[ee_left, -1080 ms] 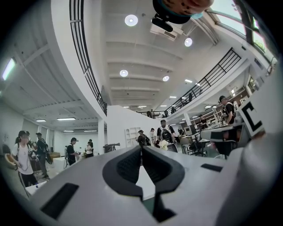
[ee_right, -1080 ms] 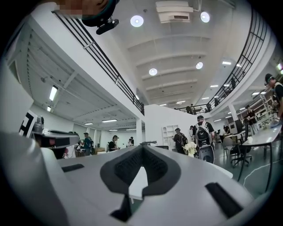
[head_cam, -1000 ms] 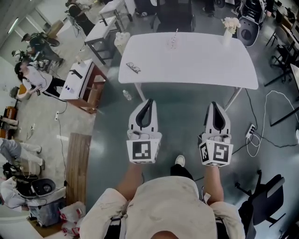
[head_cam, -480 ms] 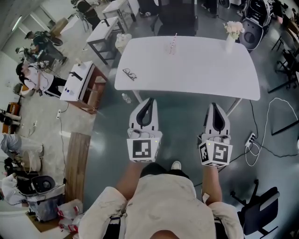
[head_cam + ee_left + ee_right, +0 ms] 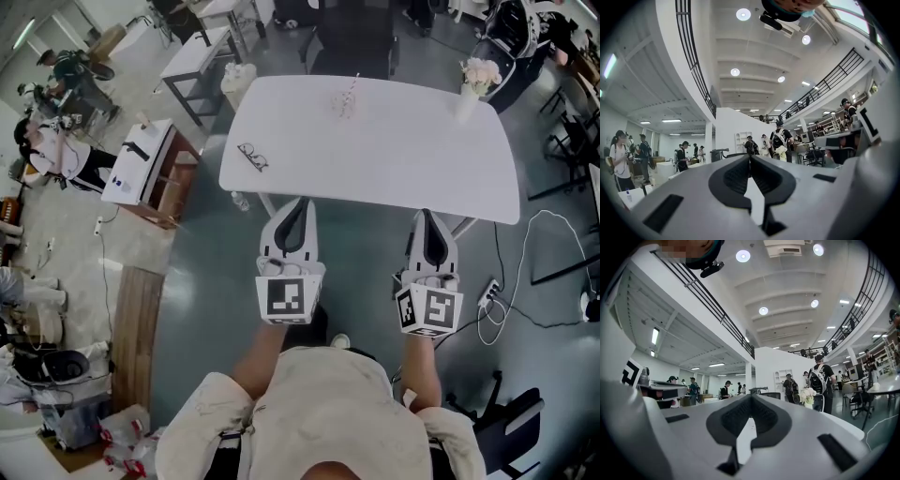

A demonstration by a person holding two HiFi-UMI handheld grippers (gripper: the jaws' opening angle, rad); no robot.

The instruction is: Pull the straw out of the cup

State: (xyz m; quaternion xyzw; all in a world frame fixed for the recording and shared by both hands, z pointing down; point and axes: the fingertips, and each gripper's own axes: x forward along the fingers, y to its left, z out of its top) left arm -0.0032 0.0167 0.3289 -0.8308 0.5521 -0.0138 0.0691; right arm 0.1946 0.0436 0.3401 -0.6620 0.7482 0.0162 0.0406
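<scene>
A clear cup (image 5: 344, 104) with a pale straw (image 5: 353, 86) standing in it is on the far middle of the white table (image 5: 375, 159). Both grippers are held level over the floor, short of the table's near edge. My left gripper (image 5: 298, 202) (image 5: 750, 157) is shut with nothing in it, its tip just before the edge. My right gripper (image 5: 427, 214) (image 5: 750, 397) is also shut and empty, and stands beside the left one. The cup is far ahead of both and does not show clearly in either gripper view.
A pair of glasses (image 5: 252, 157) lies at the table's left side and a vase of flowers (image 5: 473, 82) stands at its far right corner. A black chair (image 5: 354, 37) stands behind the table. Cables and a power strip (image 5: 487, 295) lie on the floor at right. A wooden cabinet (image 5: 150, 173) stands left.
The person has stepped towards the table, so its near edge now lies just ahead of both gripper tips. Both grippers stayed shut and side by side.
</scene>
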